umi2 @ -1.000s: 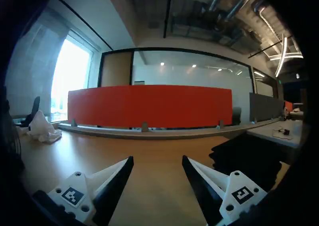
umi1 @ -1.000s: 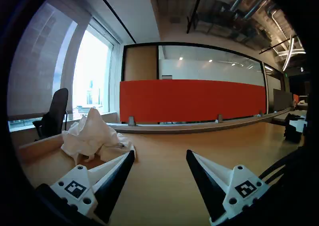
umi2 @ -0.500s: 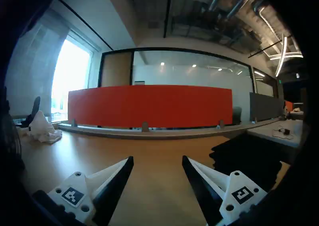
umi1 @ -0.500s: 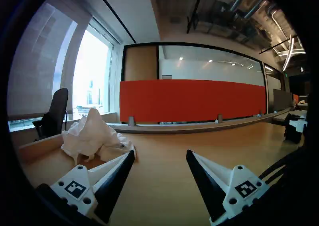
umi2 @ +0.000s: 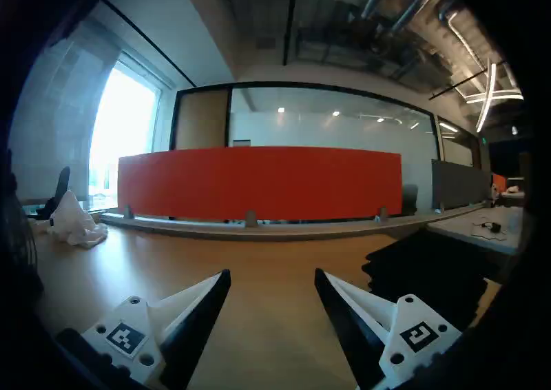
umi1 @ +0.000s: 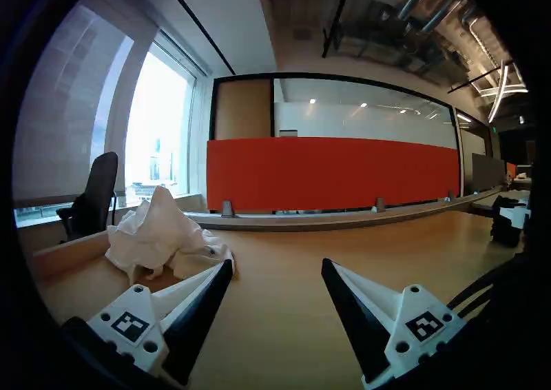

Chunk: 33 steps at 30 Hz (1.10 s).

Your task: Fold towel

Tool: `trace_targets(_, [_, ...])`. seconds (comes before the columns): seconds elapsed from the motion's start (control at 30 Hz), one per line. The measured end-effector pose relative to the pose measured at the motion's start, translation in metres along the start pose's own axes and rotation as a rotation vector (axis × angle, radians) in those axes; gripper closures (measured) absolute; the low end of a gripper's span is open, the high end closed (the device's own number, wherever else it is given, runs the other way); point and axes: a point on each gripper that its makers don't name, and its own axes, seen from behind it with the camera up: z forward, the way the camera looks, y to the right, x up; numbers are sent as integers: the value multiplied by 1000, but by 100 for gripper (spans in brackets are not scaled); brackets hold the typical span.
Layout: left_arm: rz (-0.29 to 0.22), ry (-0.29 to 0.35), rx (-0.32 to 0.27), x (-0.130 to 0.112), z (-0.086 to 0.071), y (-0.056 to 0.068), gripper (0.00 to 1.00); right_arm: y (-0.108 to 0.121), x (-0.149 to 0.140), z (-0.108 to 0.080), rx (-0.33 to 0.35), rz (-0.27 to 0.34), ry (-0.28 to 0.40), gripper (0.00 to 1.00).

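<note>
**Crumpled towel on the desk, both grippers spread**

The white towel (umi1: 162, 235) lies in a crumpled heap on the wooden desk (umi1: 386, 245), on the near side of the red divider (umi1: 330, 173) and off its left end. It sits just past the left finger of the left gripper (umi1: 275, 261) — whether they touch cannot be told. That gripper is low over the desk, fingers spread wide, nothing between them. The right gripper (umi2: 271, 271) is likewise spread and empty, facing the divider's middle; from there the towel looks small, far toward the divider's left end. A dark pile (umi2: 434, 273) rests before the divider's right end — what it is cannot be told. A black office chair (umi1: 93, 200) stands left of the divider.
</note>
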Motion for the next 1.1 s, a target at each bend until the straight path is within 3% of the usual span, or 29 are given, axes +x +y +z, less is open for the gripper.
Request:
trace_targets(0.33, [0, 0, 0, 1, 0, -1, 4, -1, 0, -1, 0, 0, 0, 0])
trace_targets(1.1, [0, -1, 0, 2, -1, -1, 4, 0, 0, -1, 0, 1, 0, 0])
